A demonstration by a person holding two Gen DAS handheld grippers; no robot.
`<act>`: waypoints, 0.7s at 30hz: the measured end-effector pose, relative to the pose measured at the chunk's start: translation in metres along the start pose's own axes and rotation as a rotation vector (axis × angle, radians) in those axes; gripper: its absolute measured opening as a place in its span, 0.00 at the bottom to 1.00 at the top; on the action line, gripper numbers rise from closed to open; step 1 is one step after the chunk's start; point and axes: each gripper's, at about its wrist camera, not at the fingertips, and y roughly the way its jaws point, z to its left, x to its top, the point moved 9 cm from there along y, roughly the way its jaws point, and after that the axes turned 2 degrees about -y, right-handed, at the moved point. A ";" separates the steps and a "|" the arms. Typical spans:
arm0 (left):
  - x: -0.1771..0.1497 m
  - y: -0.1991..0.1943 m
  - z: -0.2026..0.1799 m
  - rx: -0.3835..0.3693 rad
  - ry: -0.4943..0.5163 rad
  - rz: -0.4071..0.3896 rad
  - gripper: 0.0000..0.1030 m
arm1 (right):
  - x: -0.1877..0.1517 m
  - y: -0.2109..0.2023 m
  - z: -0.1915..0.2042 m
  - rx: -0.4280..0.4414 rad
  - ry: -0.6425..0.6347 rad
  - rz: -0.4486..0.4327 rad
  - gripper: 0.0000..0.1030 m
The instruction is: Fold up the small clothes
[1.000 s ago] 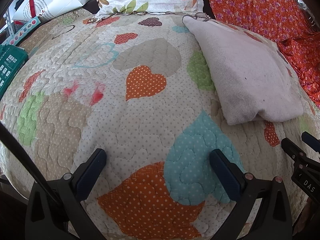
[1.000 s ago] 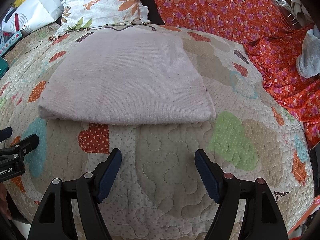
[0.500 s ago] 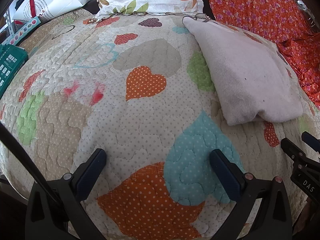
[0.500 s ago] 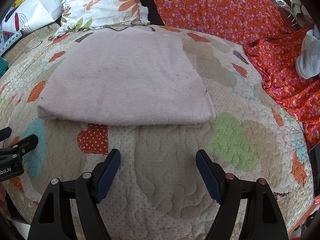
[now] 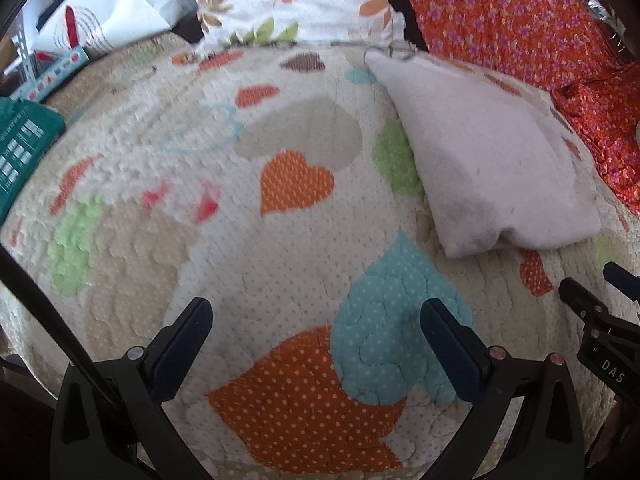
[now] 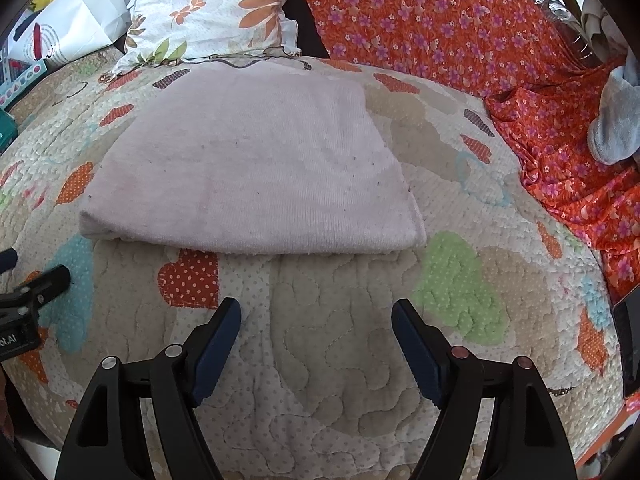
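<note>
A pale pink folded garment (image 6: pixel 256 168) lies flat on the heart-patterned quilt (image 6: pixel 340 340), its folded edge toward me. It also shows in the left wrist view (image 5: pixel 488 156), to the upper right. My right gripper (image 6: pixel 316 316) is open and empty, hovering over the quilt just short of the garment's near edge. My left gripper (image 5: pixel 316 320) is open and empty over bare quilt (image 5: pixel 248 256), left of the garment. Each gripper's tip shows at the edge of the other's view.
A floral pillow (image 6: pixel 208 8) lies behind the garment. An orange flowered cloth (image 6: pixel 460 28) covers the back right, with a grey item (image 6: pixel 616 120) on it. A white bag (image 5: pixel 104 16) and a teal box (image 5: pixel 20 148) sit at the left.
The left wrist view has shifted slightly and is blurred by motion. The right gripper has hardly moved. The garment lies as before.
</note>
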 end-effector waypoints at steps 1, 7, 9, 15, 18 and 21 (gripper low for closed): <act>0.002 -0.003 0.000 0.003 0.001 -0.015 1.00 | 0.000 -0.001 0.001 -0.002 0.001 -0.003 0.80; 0.008 -0.013 0.002 0.008 -0.008 -0.054 1.00 | 0.003 -0.009 -0.003 -0.018 0.021 -0.035 0.80; 0.008 -0.013 0.002 0.006 -0.009 -0.047 1.00 | 0.004 -0.011 -0.005 -0.019 0.032 -0.041 0.80; 0.004 -0.010 0.003 -0.004 -0.021 -0.020 1.00 | 0.002 -0.008 0.000 -0.018 0.020 -0.023 0.80; 0.004 -0.008 0.006 -0.011 -0.045 -0.008 1.00 | 0.002 -0.009 0.003 -0.020 0.009 -0.029 0.80; 0.008 -0.008 0.013 -0.014 -0.066 -0.010 1.00 | 0.002 -0.008 0.004 -0.018 0.009 -0.026 0.80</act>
